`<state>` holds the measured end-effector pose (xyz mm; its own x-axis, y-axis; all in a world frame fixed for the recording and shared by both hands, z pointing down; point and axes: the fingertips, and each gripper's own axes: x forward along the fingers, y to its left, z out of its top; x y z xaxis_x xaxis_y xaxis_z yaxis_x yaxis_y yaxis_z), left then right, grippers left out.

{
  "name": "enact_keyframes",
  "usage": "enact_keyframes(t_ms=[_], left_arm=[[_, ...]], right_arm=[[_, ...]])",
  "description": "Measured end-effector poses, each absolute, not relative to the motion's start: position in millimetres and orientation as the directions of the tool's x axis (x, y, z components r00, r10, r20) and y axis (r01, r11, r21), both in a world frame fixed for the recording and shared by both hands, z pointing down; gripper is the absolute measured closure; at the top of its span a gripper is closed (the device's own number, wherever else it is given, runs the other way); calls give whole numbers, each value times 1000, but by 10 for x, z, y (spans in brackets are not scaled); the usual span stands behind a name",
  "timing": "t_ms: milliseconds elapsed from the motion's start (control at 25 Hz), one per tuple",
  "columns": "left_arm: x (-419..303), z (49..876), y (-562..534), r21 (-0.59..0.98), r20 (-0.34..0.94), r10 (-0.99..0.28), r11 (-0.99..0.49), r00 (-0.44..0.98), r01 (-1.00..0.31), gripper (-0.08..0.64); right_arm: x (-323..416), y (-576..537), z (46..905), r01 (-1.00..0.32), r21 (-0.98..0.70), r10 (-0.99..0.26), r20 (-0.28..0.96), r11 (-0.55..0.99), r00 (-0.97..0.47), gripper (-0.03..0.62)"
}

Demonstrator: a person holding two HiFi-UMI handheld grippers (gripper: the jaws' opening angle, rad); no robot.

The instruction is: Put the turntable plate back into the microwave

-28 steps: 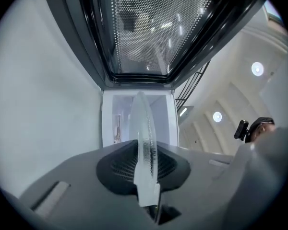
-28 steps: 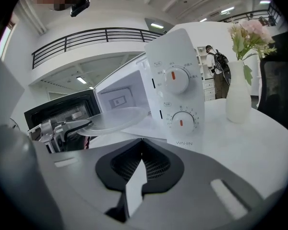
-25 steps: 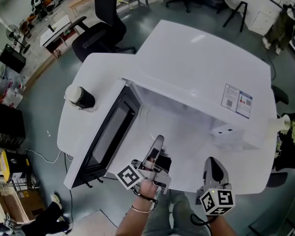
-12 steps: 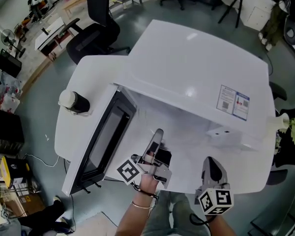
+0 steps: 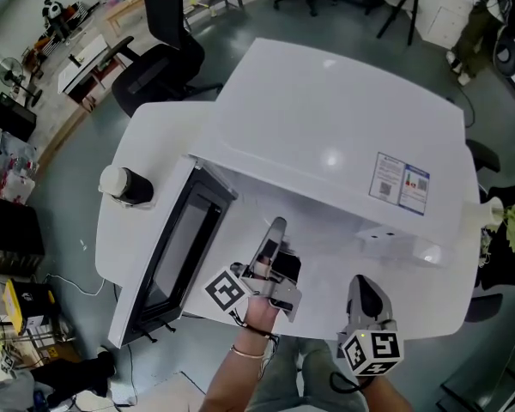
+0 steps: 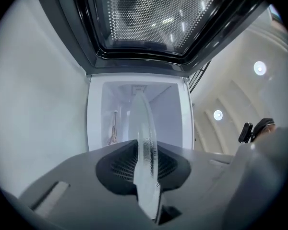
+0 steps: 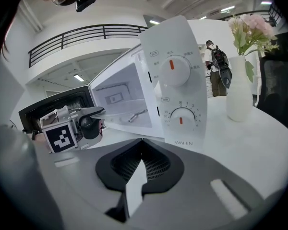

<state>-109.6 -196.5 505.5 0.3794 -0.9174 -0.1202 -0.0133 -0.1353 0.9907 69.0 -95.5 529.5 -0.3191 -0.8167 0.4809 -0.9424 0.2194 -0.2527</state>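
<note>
White table (image 5: 153,129) bears microwave (image 5: 326,114), white vase (image 7: 240,91) and capped jar (image 5: 125,184).

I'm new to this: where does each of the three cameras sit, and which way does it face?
Head view: on the person's head, looking down on the microwave and its open door; the left gripper, right gripper and left hand show.
Left gripper view: on the left gripper, facing into the microwave; its jaws pinch the glass plate.
Right gripper view: on the right gripper, facing the dial panel; its jaws are shut, empty.
Shared: head and right gripper views both show the left gripper.
</note>
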Motion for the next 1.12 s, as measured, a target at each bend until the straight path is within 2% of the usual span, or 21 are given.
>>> enact_keyframes(t_ms=[1120], left_arm=[[-994,5087,-2335,992,-115,-920,-122,376,4,514]], right_arm=[[654,-1013,5335,-943,-234,-814,483,237,-324,581]])
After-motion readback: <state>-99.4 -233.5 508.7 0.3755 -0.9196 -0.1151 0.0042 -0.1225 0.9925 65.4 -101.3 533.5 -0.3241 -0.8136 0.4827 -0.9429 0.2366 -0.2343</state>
